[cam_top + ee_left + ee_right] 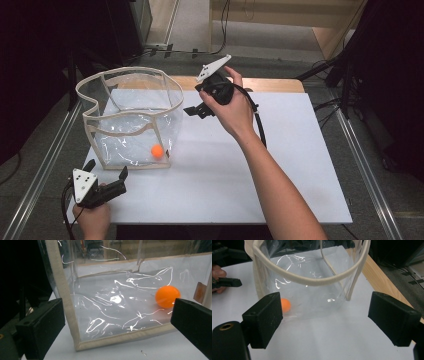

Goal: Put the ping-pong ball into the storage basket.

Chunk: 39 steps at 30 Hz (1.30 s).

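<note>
White rectangular tabletop [280, 165] on grey floor [370, 165], dark room; clear plastic beige-trimmed bag [131, 117] holds 1 orange ball [157, 151]; left gripper [106, 170] and right gripper [192, 111] both spread apart, empty.

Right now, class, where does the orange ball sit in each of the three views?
High view: orange ball left of centre, inside the clear bag, near its front right corner.
Left gripper view: right, mid-height.
Right gripper view: left of centre.
Shared landmark: the bag's beige trim.

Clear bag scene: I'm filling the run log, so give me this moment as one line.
clear bag: upright on table | orange ball: inside bag | left gripper: open, near bag corner | right gripper: open, beside bag
</note>
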Each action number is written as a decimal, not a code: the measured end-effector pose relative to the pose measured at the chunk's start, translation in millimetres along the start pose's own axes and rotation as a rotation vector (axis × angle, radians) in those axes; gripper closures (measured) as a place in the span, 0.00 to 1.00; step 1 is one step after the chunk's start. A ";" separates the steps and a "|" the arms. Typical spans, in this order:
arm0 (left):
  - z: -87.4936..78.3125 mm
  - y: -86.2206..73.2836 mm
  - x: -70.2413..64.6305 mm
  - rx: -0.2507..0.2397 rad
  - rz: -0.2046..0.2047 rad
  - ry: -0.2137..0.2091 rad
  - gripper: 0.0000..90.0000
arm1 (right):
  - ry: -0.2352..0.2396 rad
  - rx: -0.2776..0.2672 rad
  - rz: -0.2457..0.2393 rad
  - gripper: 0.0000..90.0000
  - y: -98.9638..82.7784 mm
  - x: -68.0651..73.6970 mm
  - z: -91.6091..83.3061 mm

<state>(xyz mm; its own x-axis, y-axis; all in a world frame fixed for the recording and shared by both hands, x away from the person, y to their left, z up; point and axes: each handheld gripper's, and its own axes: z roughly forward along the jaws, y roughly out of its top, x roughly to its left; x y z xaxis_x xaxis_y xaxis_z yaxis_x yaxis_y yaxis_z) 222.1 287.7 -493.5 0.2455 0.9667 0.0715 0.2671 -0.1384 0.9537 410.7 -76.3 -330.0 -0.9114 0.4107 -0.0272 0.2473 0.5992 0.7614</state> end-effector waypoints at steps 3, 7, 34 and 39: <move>0.0 0.0 0.0 0.000 0.000 0.000 0.00 | -0.004 0.002 0.012 0.12 -4.6 -0.2 -1.0; 0.0 0.0 0.0 0.000 0.000 0.000 0.00 | -0.011 0.003 0.021 0.12 -10.9 -1.2 -1.8; -0.1 0.0 -0.6 0.003 0.004 0.000 0.00 | -0.060 -0.024 0.068 0.12 -60.6 -4.7 7.5; 0.1 -0.1 -0.6 0.002 0.005 -0.001 0.00 | -0.063 -0.022 0.082 0.12 -69.2 -5.3 8.0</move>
<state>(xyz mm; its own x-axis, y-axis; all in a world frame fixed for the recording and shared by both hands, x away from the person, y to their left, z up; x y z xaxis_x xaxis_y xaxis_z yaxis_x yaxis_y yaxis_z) 222.0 287.1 -493.7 0.2479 0.9658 0.0760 0.2673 -0.1436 0.9529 401.0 -114.4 -387.7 -0.8659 0.5002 -0.0043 0.3122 0.5471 0.7767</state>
